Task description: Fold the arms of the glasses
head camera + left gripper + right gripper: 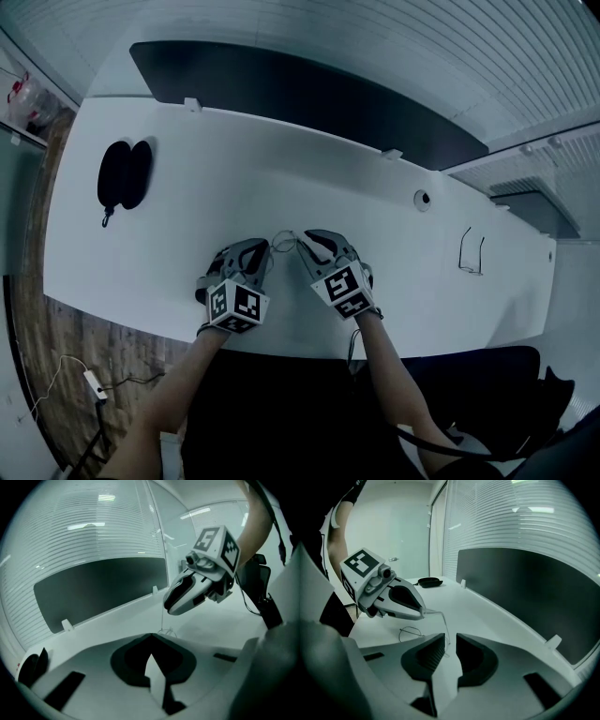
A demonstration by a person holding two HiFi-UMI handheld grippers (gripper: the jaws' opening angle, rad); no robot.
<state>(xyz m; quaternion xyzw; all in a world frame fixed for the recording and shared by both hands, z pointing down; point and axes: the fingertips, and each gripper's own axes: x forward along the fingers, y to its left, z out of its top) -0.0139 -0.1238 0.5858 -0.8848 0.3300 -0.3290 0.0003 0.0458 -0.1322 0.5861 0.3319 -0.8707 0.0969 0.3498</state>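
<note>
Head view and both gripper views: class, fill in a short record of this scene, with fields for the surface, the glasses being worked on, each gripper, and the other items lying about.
surface: white table
work item: thin wire-framed glasses, between the two grippers
left gripper: jaws together, pinching the wire frame
right gripper: jaws apart, a wire arm in the gap, not pressed
far left: black oval glasses case, seemingly open
far right: second dark-framed pair of glasses, untouched
</note>
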